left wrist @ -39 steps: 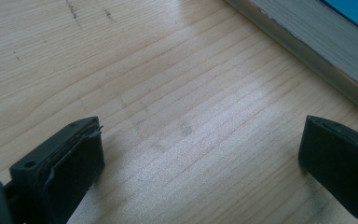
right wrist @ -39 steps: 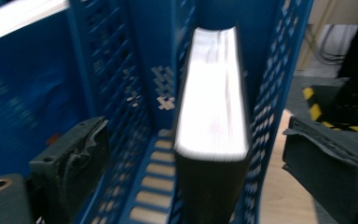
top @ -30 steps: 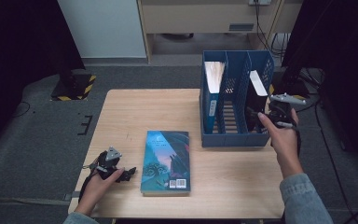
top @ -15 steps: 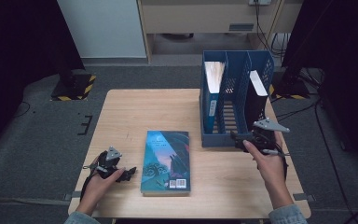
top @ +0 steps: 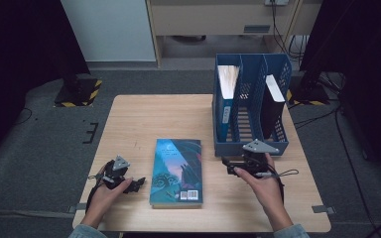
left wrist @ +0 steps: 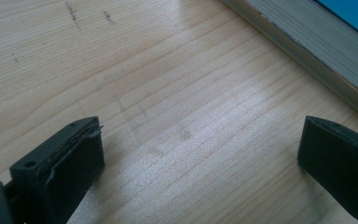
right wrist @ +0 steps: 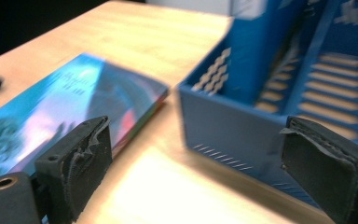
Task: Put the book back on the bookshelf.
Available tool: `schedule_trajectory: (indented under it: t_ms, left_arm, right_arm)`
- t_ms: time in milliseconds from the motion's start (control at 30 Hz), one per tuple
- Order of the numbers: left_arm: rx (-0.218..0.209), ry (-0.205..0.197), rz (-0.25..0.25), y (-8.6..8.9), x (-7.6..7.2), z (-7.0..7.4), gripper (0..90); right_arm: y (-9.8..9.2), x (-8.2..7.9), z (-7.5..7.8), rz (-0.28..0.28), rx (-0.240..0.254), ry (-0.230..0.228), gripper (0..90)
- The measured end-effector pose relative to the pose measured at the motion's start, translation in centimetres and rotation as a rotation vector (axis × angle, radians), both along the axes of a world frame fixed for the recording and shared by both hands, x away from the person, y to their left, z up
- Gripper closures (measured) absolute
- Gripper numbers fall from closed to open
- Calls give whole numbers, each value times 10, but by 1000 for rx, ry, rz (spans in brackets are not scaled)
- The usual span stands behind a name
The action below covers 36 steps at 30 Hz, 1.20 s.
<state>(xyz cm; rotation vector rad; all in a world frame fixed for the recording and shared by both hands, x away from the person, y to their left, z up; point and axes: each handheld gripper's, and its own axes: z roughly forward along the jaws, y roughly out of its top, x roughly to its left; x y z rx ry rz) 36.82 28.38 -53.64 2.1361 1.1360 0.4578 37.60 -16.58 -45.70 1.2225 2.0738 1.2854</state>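
Near edge of the surface (top: 144, 114): left gripper (top: 135, 184) rests by the near-left corner, fingers wide apart, empty, just left of the book (top: 177, 171) lying flat at mid-near edge. Right gripper (top: 228, 164) hovers right of the book, fingers spread, just been closing slightly, nothing between them. Beyond, at the far-right edge, the blue file rack (top: 248, 106) holds two upright books.

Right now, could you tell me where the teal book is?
In the high view, the teal book lies flat at the table's near edge, between both hands, left of the blue file rack.
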Motion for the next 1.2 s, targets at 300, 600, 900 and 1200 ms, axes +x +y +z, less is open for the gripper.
schedule_trajectory:
  t_ms: [300, 600, 900, 1200]
  left_arm:
    - [-16, -8, -3, 0, 0, 8, 49]
    - [-56, -47, -21, -9, -10, 23, 57]
    - [-118, -65, -55, -39, -19, 33, 68]
    - [-93, -54, -105, -61, -22, 29, 81]
  right_arm:
    - [57, -13, -31, 163, -54, 99, 216]
    - [93, -22, -43, 241, -78, 123, 199]
    - [97, -24, -51, 250, -76, 151, 165]
    - [104, -25, -58, 275, -85, 175, 135]
